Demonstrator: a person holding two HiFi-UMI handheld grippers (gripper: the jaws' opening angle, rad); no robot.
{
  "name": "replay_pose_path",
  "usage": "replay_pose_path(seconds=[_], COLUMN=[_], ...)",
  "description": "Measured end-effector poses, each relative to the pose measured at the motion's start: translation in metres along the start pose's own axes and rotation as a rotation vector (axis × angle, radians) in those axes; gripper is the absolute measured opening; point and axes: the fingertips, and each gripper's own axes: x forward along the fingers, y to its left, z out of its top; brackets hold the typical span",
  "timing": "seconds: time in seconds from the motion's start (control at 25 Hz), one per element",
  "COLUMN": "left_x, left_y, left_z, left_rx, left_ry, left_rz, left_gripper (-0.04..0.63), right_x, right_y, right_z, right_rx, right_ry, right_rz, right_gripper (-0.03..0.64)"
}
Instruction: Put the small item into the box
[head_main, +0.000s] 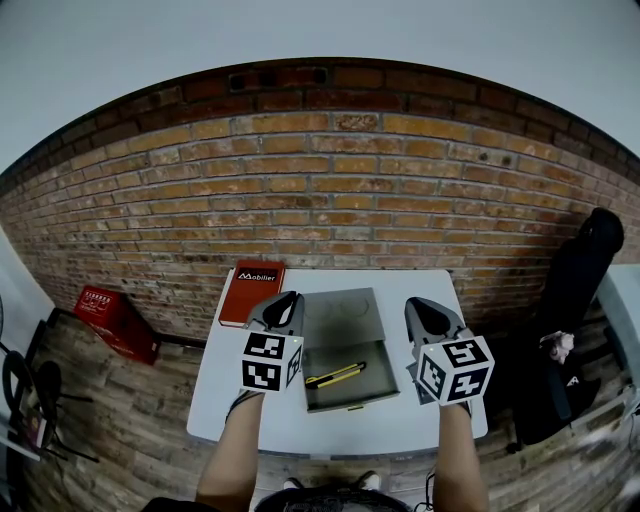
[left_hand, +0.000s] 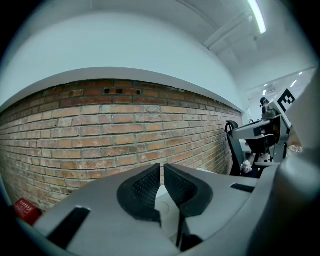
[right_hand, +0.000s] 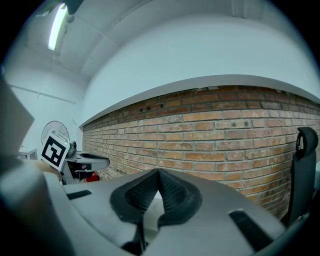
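the fingers of the left gripper (left_hand: 162, 172) and the right gripper (right_hand: 159, 175) are pressed together on nothing beside the open box (head_main: 343, 320), in which the small item (head_main: 335, 376) is already laid, so placing is judged done and only lid-closing may be called for next.

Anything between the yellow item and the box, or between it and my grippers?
Nothing visible does. The yellow item already lies inside the open grey box; the left gripper and right gripper hover either side, shut and empty.
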Motion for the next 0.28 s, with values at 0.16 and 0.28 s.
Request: replay_pose_path(seconds=[0.16,0.28], left_x=[0.0006,0.0009], left_y=[-0.0007,-0.0016], left_z=[0.0014,0.0027], left_rx=[0.004,0.006], left_ry=[-0.003,-0.006], left_rz=[0.001,0.000], left_gripper=[0.043,0.043], right_x=[-0.0007,-0.0014], right_y=[-0.0005,-0.0006], right_z=[0.0015,0.0022], right_rx=[-0.003,-0.003], right_ry=[-0.004,-0.005], right_rz=[-0.001,-0.001], right_gripper=[0.020,0.020])
